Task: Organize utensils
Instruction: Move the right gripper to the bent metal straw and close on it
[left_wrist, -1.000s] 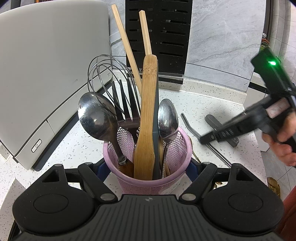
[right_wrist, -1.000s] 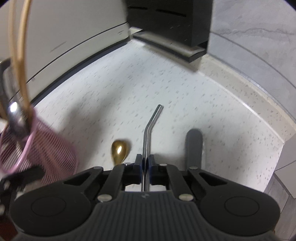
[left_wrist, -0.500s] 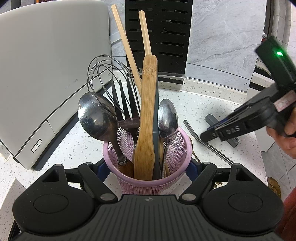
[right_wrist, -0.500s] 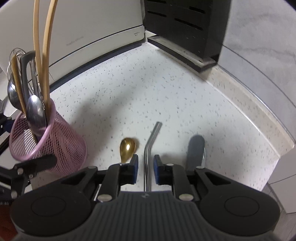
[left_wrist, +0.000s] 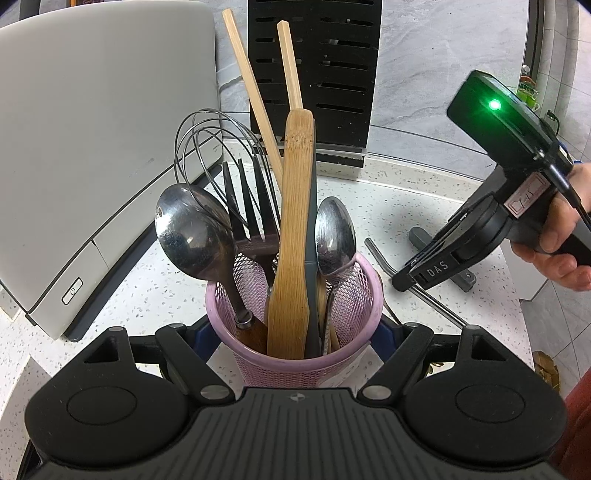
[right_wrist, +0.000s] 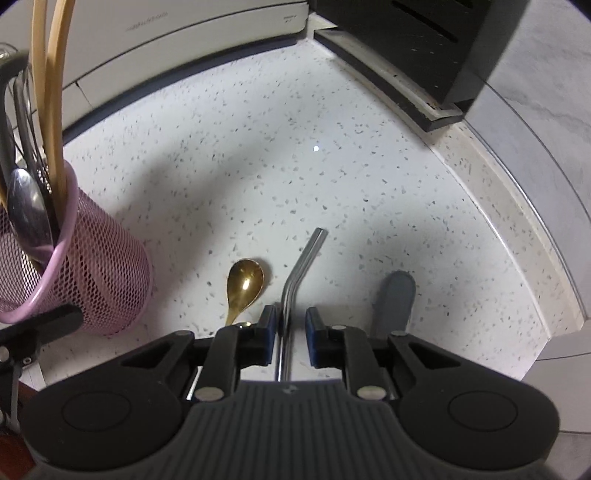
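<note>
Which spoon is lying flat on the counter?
The gold spoon, lying beside the metal straw. The two silver spoons stand in the pink basket.

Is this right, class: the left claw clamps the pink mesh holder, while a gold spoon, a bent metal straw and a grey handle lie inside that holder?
Not quite. The left claw does clamp the pink mesh holder, but the gold spoon, bent metal straw and grey handle lie on the countertop beside it, as the right wrist view shows.

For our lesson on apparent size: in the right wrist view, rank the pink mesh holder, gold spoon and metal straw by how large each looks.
1. Pink mesh holder, though it sits nearer the camera.
2. Metal straw, partly hidden by the gripper.
3. Gold spoon, its handle partly hidden; the order of these two is unsure.
</note>
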